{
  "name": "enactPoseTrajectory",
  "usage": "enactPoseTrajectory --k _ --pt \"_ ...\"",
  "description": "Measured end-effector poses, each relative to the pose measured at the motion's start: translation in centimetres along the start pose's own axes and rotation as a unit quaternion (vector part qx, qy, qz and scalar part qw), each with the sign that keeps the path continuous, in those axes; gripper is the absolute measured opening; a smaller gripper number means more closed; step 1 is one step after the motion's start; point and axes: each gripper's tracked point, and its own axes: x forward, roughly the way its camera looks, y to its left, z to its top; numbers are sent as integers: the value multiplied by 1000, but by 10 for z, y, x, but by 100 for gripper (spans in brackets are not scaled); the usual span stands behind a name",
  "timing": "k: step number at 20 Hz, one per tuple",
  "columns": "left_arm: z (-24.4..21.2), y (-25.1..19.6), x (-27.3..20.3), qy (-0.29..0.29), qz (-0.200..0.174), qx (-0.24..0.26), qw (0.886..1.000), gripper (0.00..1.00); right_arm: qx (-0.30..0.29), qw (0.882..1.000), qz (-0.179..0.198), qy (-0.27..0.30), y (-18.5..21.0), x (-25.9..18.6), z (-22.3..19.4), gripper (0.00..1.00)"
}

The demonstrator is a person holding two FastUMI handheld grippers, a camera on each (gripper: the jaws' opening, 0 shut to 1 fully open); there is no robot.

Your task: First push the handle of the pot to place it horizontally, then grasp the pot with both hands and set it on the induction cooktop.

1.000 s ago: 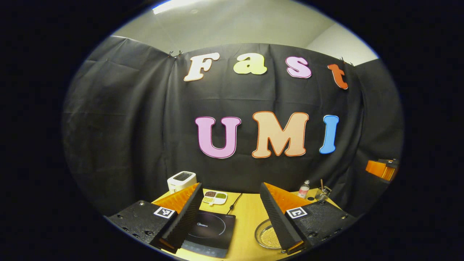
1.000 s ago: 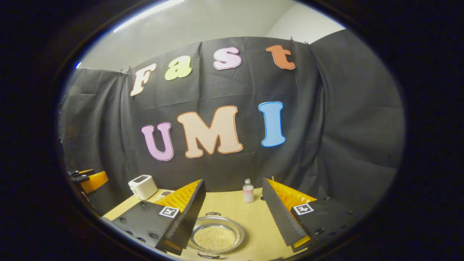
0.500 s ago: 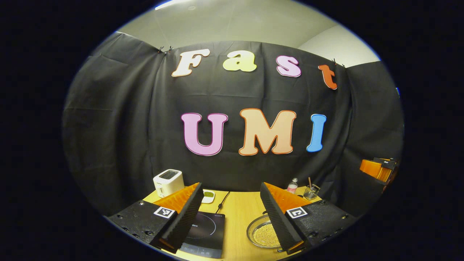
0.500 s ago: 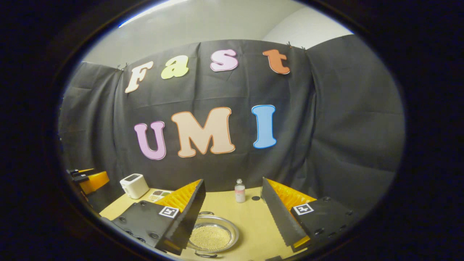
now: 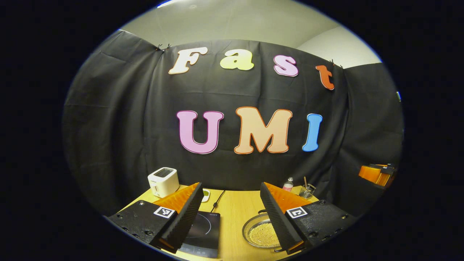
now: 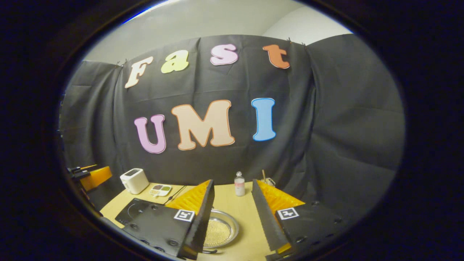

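Right now, both tools are hovering above the pale wooden counter (image 5: pixel 235 214) with their jaws standing apart and nothing between them. In the left gripper view, the left tool (image 5: pixel 232 217) is framing the counter's middle; the shallow round metal pot with a perforated, mesh-like bottom (image 5: pixel 259 232) is sitting on the counter just beside the tool's right-hand finger, which is covering part of its rim. A thin dark handle loop (image 5: pixel 261 211) is showing at the pot's far edge. The flat black induction cooktop (image 5: pixel 204 232) is lying on the counter to the left of the pot, apart from it, partly hidden behind the other finger, with a dark cable (image 5: pixel 217 198) running back from it toward the wall. A white toaster (image 5: pixel 163 181) is standing at the counter's far left corner, and a small clear bottle with a pink label (image 5: pixel 288 185) and a glass holding sticks (image 5: pixel 307 190) are standing at the far right.

In the right gripper view, the right tool (image 6: pixel 232 217) is released too, and the pot (image 6: pixel 221 230) is lying low between its fingers, untouched. The cooktop (image 6: pixel 134 214) is sitting off to the left, near a small divided white dish (image 6: pixel 160 189). At the far left edge, the other tool's orange body (image 6: pixel 92 175) is showing.
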Motion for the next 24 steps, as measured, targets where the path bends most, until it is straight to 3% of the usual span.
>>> enactPoseTrajectory --k 2,4,5,7,8,9,10,11,12,13,15,16,17,18,24 --pt "-3 5 -2 4 7 0 1000 96 -2 1000 -3 3 -1 4 -2 60" --pt "-4 12 -3 6 16 2 1000 93 4 1000 -6 6 -1 3 -5 38" --pt "-4 14 -3 6 19 3 1000 92 8 1000 -5 8 0 2 -7 34" --pt "-6 18 -4 9 24 3 1000 93 8 1000 -14 10 -3 -3 -8 34" --pt "-8 19 -5 10 26 4 1000 96 10 1000 -26 8 -9 9 -9 17" --pt "-8 21 -6 10 28 6 1000 93 12 1000 -23 9 -5 7 -10 0" --pt "-7 23 -7 10 30 9 999 93 13 1000 -20 14 -2 11 -13 6" --pt "-7 25 -7 10 32 11 999 93 15 1000 -17 16 1 12 -15 0" --pt "-9 26 -8 11 34 13 999 96 14 1000 -13 17 3 13 -17 0" --pt "-9 27 -8 11 35 14 999 93 11 1000 -8 19 7 14 -19 6" --pt "-11 29 -8 13 37 14 999 93 1 1000 3 24 15 16 -26 6" --pt "-12 30 -8 14 38 13 999 93 -3 1000 14 27 22 17 -30 0" --pt "-14 32 -8 16 39 12 999 93 -3 999 26 33 31 19 -37 0" --pt "-15 34 -9 17 41 12 999 96 -1 998 40 46 40 20 -46 7" --pt "-28 51 -17 31 55 19 998 99 32 979 115 164 92 10 -136 3"
